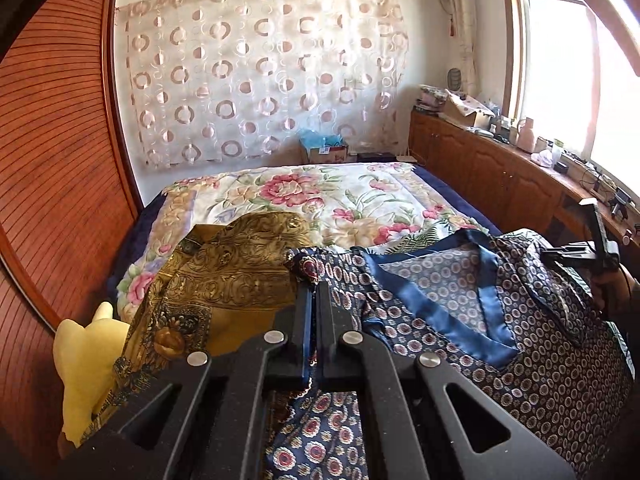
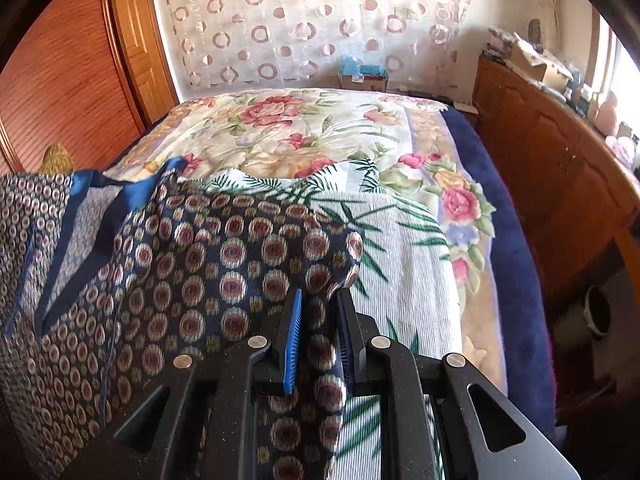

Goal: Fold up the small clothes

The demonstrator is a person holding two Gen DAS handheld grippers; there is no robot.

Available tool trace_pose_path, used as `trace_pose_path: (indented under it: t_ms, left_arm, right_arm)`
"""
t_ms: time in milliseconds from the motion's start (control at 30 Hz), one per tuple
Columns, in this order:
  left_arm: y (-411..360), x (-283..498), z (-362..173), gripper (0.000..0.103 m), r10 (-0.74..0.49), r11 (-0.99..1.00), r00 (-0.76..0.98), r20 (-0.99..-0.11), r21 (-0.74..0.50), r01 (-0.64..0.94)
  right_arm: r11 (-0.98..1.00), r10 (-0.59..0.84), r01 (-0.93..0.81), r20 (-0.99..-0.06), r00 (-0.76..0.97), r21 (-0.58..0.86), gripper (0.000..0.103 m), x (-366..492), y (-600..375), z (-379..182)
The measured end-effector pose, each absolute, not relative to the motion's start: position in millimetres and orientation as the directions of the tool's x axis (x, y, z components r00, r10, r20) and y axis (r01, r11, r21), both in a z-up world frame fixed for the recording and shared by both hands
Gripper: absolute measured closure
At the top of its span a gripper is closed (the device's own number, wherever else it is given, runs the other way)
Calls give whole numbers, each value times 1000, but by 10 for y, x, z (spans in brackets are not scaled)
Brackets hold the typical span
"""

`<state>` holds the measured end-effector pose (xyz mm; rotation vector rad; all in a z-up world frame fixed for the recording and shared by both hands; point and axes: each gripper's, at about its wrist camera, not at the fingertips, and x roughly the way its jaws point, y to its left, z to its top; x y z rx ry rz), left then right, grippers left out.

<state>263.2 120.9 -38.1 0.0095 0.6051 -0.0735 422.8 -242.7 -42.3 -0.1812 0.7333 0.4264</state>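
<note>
- Navy patterned garment (image 1: 540,344) — circle print with a plain blue neckband — hangs raised between the two grippers over the near end of the bed (image 2: 320,120), one corner in each.
- Left gripper (image 1: 313,292) has its jaws pressed together on a bunched corner of the cloth; right gripper (image 2: 318,300) is narrow, its blue pads clamped on the other corner.
- To do this step well, I'd judge both corners should be kept level and the span between them taut, so the neckband sits centred and the cloth settles without a twist.
- Edges: the hem hangs below both views — I cannot tell whether it is clear of the bed.
- Close by, a gold patterned cloth (image 1: 224,276) lies just left of the garment and a white leaf-print cloth (image 2: 392,240) lies under its right side; both could catch.
- Open room: the far floral bedspread (image 1: 320,192) is free for spreading; a wooden cabinet (image 2: 552,152) bounds the right.
</note>
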Motion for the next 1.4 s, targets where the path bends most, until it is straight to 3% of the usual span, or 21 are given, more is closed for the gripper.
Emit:
trace_pose_path:
  t_ms: [133,167,200,267,500,700,1400]
  left_arm:
    - [1136,2577,-409,101,-67,997,818,-571,-7,76]
    - [1124,2558,-416,101,-67,997,818,-571,-7,77]
    - [1115,2533,-424,101,-70,997,818,-571,-11,78]
    - [1108,2487,-435,101,-71,997,819,-569,-16,76]
    - [1090,2204,-385,101,-89,996,835,-543,-51,73]
    - [1100,1865,-323,101,-96,995,853,-512,-73,68]
    - [1205,472,-442,101,-42,995,887,-461,-97,-3]
  right_arm:
    - [900,312,-436,-690,653,-6,84,4378,-2388,-397]
    - [898,307,-439,-691,654,-17,88,4390,-2372,-398]
    - [895,303,-445,-692,655,-29,99,4380,-2343,-403]
    - [887,301,-458,-688,661,-52,101,4338,-2302,-413]
    - [892,345,-446,-522,780,-76,101,3757,-2333,-109]
    - [869,391,-483,-446,805,-110,101,3121,-2417,32]
    - [878,431,-478,-420,798,-7,101,1677,-3226,-269]
